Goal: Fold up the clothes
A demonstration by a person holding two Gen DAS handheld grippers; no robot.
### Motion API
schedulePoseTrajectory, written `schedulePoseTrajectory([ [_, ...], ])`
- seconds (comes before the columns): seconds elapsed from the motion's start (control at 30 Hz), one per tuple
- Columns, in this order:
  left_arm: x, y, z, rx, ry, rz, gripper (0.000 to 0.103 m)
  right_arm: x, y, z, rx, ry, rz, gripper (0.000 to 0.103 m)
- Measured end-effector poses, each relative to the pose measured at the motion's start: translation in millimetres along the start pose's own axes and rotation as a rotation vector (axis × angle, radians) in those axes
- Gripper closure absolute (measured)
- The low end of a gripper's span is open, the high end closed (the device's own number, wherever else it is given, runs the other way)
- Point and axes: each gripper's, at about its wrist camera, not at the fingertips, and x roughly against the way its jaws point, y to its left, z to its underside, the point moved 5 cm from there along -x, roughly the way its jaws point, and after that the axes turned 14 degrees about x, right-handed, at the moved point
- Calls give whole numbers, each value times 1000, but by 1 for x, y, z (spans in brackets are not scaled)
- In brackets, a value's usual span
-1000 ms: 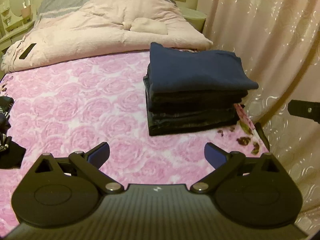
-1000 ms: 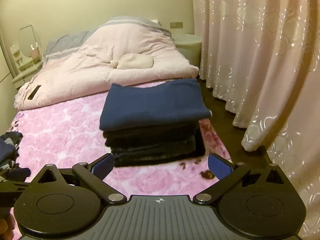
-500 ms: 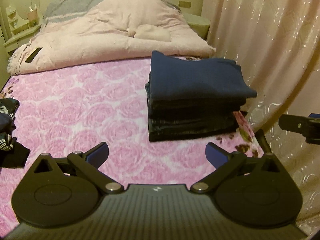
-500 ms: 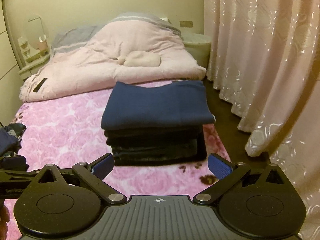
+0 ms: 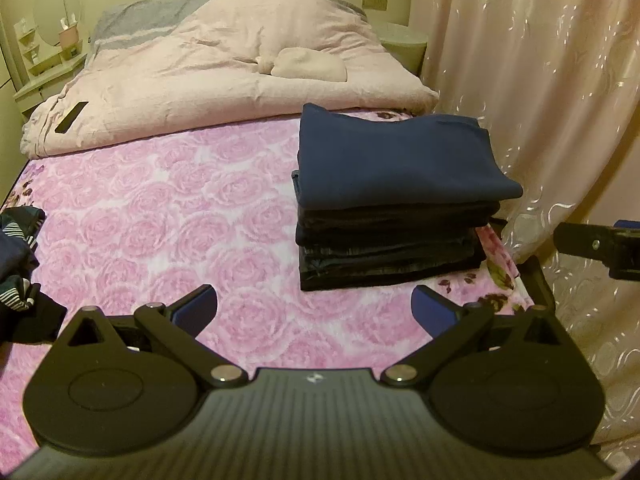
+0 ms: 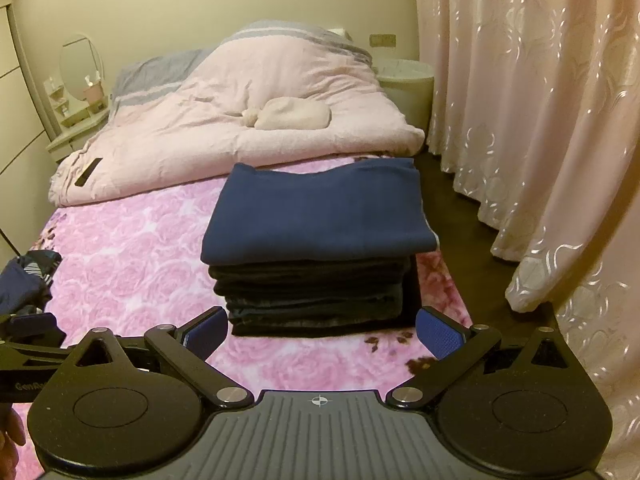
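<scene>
A neat stack of folded dark navy clothes (image 5: 394,204) sits by the rose-patterned pink bed's (image 5: 168,216) right edge; your left gripper (image 5: 314,312) and right gripper (image 6: 322,330) hover wide open, empty.

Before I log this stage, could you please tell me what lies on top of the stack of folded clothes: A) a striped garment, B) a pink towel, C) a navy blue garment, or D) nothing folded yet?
C: a folded navy blue garment tops the darker stack.
</scene>
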Motion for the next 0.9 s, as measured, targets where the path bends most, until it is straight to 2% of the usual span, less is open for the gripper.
schedulePoseTrajectory([
  [0.2, -6, -1, 0, 9, 21, 5, 1, -2, 0, -1, -2, 9, 3, 1],
  [0.9, -6, -4, 6, -10, 19, -18, 1, 1, -1, 6, 17, 22, 21, 1],
])
